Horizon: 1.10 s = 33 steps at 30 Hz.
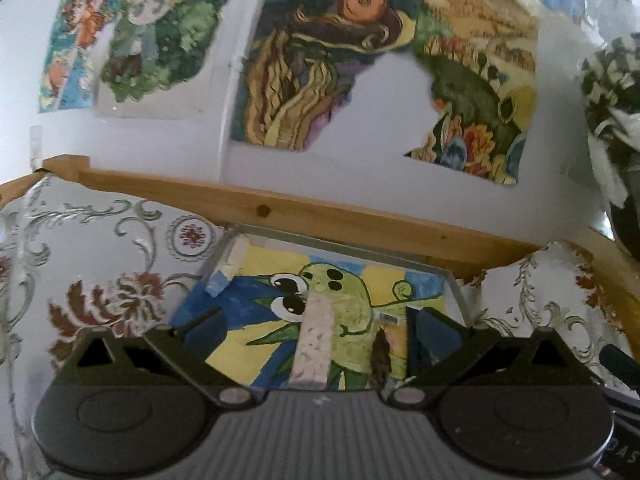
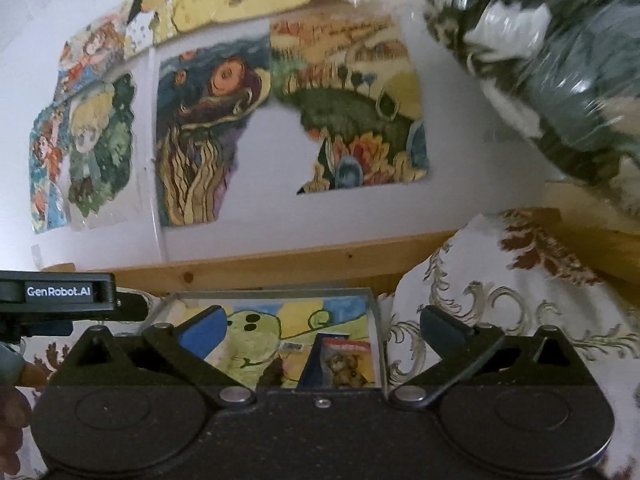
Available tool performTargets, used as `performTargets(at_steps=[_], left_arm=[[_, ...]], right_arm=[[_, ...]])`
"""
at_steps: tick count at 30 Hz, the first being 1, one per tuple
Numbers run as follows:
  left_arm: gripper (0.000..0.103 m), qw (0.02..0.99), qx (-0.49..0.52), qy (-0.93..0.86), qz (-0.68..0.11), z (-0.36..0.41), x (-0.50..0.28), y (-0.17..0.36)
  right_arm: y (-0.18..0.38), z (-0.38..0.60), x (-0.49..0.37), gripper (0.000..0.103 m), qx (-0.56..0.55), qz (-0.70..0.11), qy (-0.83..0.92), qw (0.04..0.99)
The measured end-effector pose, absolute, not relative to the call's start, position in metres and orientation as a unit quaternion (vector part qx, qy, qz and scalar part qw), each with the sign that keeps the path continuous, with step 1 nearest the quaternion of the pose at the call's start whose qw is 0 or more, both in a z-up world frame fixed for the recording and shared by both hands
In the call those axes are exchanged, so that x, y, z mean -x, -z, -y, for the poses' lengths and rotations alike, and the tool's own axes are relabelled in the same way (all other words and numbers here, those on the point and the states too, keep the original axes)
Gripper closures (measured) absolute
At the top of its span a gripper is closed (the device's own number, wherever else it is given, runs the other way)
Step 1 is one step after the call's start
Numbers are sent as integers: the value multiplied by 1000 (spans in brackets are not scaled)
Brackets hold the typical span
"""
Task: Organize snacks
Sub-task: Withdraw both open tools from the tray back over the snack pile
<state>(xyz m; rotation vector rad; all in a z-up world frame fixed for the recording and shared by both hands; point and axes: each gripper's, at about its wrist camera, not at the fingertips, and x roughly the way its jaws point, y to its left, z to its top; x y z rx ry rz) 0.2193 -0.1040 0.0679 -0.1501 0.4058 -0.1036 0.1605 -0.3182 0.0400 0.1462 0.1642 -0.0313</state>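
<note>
Two grippers' fingers (image 1: 200,330) spread empty, floral tablecloth (image 1: 100,264), painted tray (image 2: 372,312), wall paintings (image 2: 208,120).

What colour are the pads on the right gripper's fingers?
Blue, on black arms. The pads show best in the right wrist view, the left-side one most clearly.

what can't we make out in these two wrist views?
- Snack packet in the tray, right wrist view: lower part hidden by the right tool body; print too small to read.
- Small dark item, left wrist view: too blurred to identify.
- Clear bag, right wrist view: motion-blurred, cut off by the frame edge; contents unclear.
- Tray's near side: hidden behind the left tool.
</note>
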Motion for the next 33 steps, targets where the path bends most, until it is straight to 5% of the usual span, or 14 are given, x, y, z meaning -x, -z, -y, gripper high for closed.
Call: performTargets(at_steps=[15, 33], left_arm=[[0, 981, 55, 39, -181, 71, -127, -47], [0, 972, 5, 50, -231, 21, -54, 0]], right_arm=[[-38, 288, -74, 1, -66, -89, 10, 994], [-8, 259, -11, 1, -106, -205, 35, 972]])
